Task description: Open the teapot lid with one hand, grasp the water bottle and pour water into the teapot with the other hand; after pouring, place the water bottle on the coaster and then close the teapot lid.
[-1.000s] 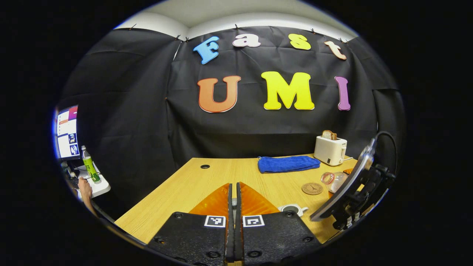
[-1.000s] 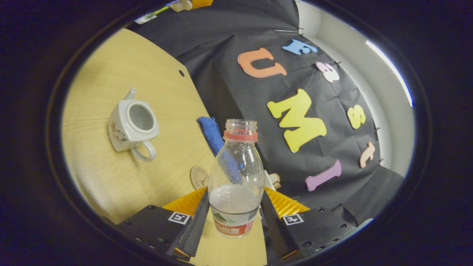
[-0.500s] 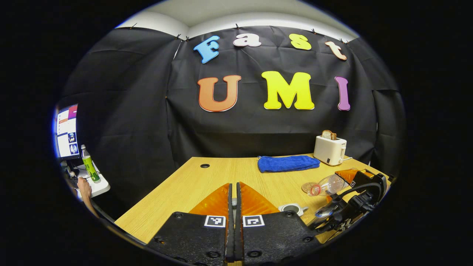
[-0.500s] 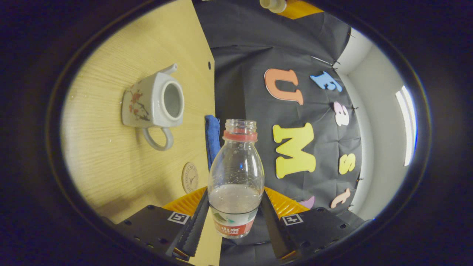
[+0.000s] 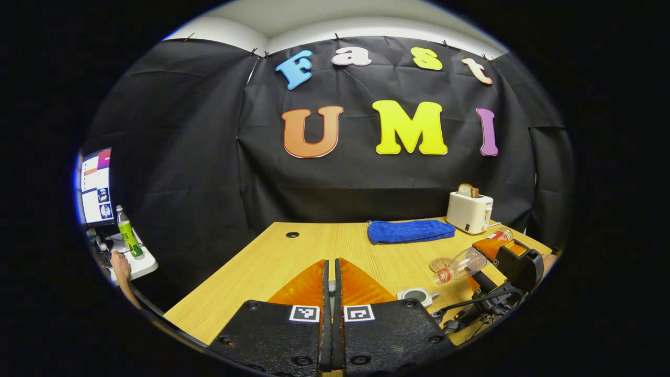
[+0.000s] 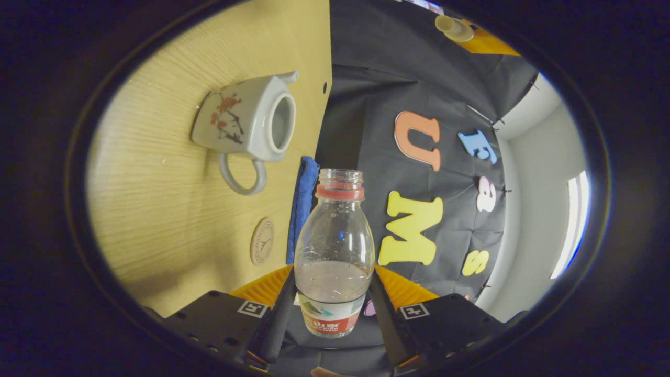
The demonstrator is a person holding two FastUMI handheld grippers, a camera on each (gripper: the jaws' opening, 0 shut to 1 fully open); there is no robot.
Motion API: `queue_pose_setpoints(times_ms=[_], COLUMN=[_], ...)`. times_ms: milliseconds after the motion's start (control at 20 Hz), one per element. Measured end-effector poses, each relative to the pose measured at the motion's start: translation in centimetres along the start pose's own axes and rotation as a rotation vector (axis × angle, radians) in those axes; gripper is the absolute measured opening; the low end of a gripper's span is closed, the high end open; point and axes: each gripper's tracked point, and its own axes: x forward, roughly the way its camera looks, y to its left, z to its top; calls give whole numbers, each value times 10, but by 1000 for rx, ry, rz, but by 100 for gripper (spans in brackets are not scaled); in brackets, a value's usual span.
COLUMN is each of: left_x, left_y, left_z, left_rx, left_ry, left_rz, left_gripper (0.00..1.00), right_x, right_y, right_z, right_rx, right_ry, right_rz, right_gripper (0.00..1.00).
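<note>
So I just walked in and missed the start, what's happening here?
A person holds a tool in each hand. The right tool grips a clear plastic water bottle with a red neck ring, uncapped and tipped toward the lidless white floral ceramic teapot on the wooden table. The left tool is shut.

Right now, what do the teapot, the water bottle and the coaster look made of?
Teapot: glazed ceramic by its look, glossy pale body with a painted flower sprig. Water bottle: clear plastic, see-through walls, printed label band, red neck ring. Coaster: probably wood or cork, a matte tan disc with a dark stamped mark.
</note>
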Motion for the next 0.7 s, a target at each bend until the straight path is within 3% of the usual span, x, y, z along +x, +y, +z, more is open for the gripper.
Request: queue_pose_setpoints(times_ms=[400,650,700], left_x=[0,1,0], left_y=[5,3,2], left_z=[-2,-3,-2], left_rx=[-6,1,3], left_ry=[7,11,9], left_rz=[11,9,7], left_gripper=[3,0,3], right_x=[1,4,3], right_y=[-8,-21,-26], right_z=[7,10,13], right_rx=[-148,-214,-230], right_ry=[-35,-57,-67], right_rz=[-19,-76,-97], right_gripper=[77,78,78])
